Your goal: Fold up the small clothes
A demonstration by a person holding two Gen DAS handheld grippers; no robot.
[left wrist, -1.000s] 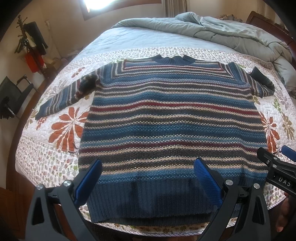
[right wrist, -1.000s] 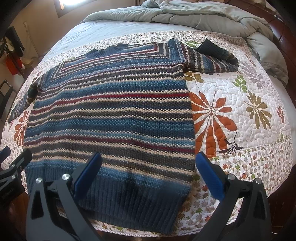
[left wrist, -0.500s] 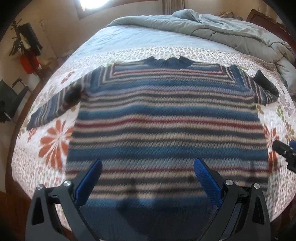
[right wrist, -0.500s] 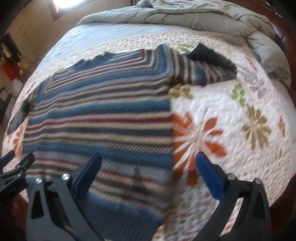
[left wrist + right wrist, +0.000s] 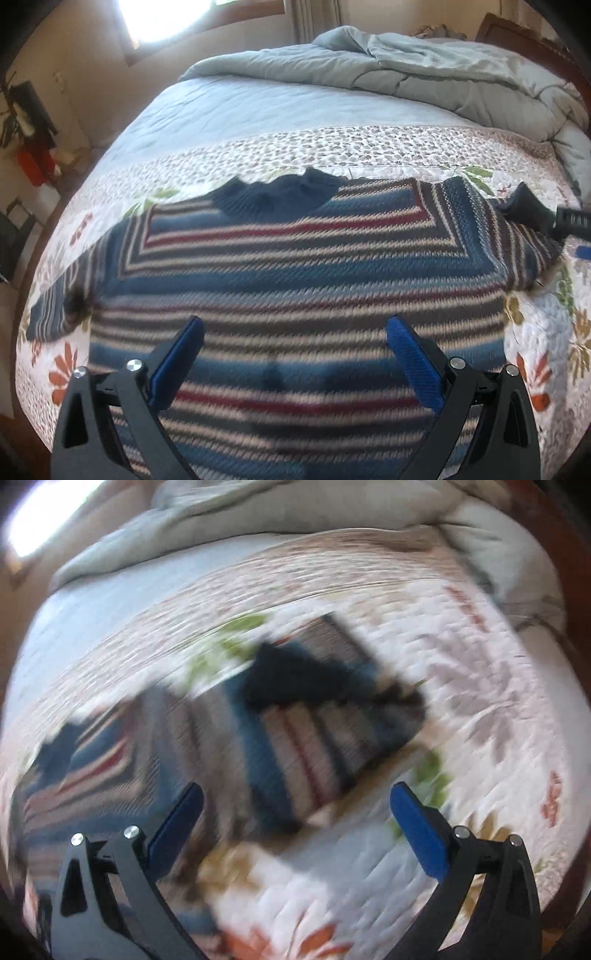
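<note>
You're hovering both grippers, left point(image 5: 294, 363) and right point(image 5: 296, 834), jaws apart, over the soft, floppy striped sweater point(image 5: 295, 280); I'd be pinching its folded sleeve point(image 5: 332, 734).

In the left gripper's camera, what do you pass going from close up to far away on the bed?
Left gripper → striped sweater → flowery quilt → pale blue sheet → rumpled grey comforter.

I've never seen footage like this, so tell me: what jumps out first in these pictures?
A big striped sweater lies spread flat on a floral quilt, collar towards a rumpled grey duvet at the bed's far end. Blue-padded open grippers frame each view: the left gripper over the sweater's body, the right gripper near its folded sleeve.
</note>
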